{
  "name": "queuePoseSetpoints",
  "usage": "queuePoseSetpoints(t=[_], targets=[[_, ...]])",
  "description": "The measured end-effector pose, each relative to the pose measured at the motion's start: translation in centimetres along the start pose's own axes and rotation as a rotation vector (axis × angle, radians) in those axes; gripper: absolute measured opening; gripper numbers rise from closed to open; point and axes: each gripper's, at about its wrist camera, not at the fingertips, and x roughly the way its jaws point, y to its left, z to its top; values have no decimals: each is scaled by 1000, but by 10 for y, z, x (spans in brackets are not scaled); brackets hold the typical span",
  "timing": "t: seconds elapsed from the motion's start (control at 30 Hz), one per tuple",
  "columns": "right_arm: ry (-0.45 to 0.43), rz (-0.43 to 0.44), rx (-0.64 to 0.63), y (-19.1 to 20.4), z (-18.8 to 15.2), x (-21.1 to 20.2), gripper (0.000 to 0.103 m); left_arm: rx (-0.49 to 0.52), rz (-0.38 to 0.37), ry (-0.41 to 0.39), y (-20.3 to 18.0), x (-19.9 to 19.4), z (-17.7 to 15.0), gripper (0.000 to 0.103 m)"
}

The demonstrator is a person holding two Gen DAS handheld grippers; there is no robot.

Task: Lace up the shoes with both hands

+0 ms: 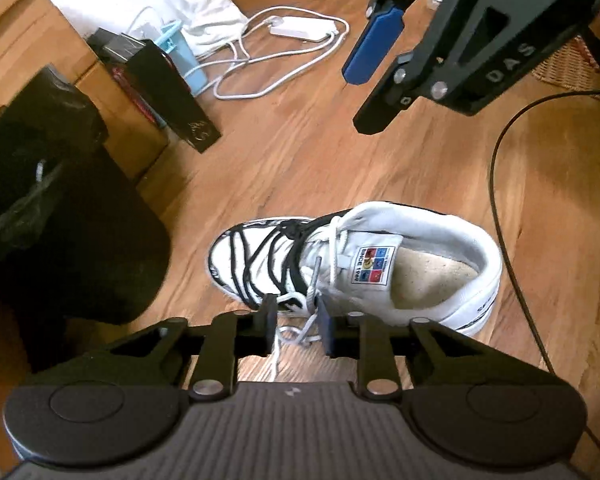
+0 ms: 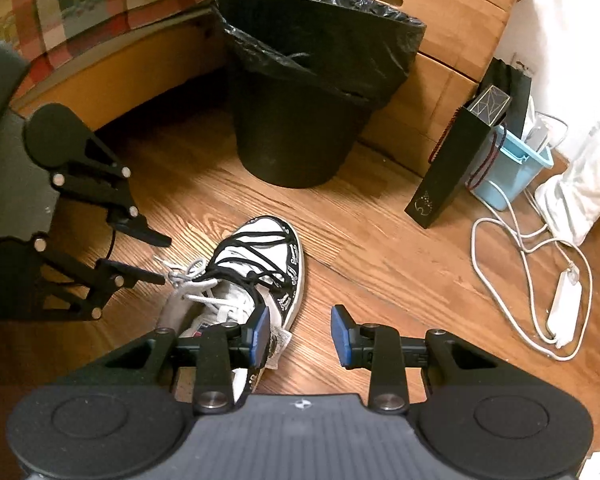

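Note:
A white sneaker (image 1: pixel 380 264) with black laces over the toe and white laces higher up lies on the wooden floor; the right wrist view shows the same sneaker (image 2: pixel 260 264). My left gripper (image 1: pixel 298 328) hovers at its near side, jaws slightly apart. A loose white lace (image 1: pixel 296 334) runs between its fingers, and the pads do not press on it. In the right wrist view the left gripper (image 2: pixel 160 258) sits left of the shoe by the lace end (image 2: pixel 184 274). My right gripper (image 2: pixel 300 336) stands open and holds nothing, beside the shoe. From the left wrist, the right gripper (image 1: pixel 360 100) hangs high beyond the shoe.
A black lined bin (image 2: pixel 300 120) stands beyond the toe, before wooden drawers (image 2: pixel 440 40). A black paper bag (image 2: pixel 448 172), a blue basket (image 2: pixel 512 172) and a white cable with adapter (image 2: pixel 560 300) lie to the right. A black cable (image 1: pixel 500 200) curves past the heel.

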Motion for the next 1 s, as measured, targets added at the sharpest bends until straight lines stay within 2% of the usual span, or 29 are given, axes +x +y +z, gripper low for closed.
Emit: queuePoseSetpoints(t=[0.1, 0.27, 0.57, 0.63, 0.7, 0.77, 0.83, 0.93, 1.0], targets=[[-2, -1, -1, 0, -1, -1, 39, -44, -35, 17, 5, 11, -1, 16], [7, 3, 2, 0, -2, 2, 40, -113, -80, 19, 10, 20, -6, 5], [21, 29, 90, -13, -4, 6, 41, -43, -16, -80, -6, -11, 4, 5], [23, 51, 136, -17, -4, 8, 41, -48, -31, -77, -16, -11, 6, 5], [26, 117, 232, -27, -6, 11, 41, -69, -63, -67, -27, -8, 8, 5], [32, 158, 312, -35, -8, 14, 41, -71, -63, -43, -35, 1, 13, 5], [43, 153, 339, -39, -10, 16, 41, -114, -62, -34, -37, 7, 16, 5], [70, 152, 309, -33, -11, 20, 41, -206, -61, -32, -34, 13, 19, 5], [85, 164, 277, -26, -11, 22, 41, -220, -36, -25, -36, 15, 20, 5]])
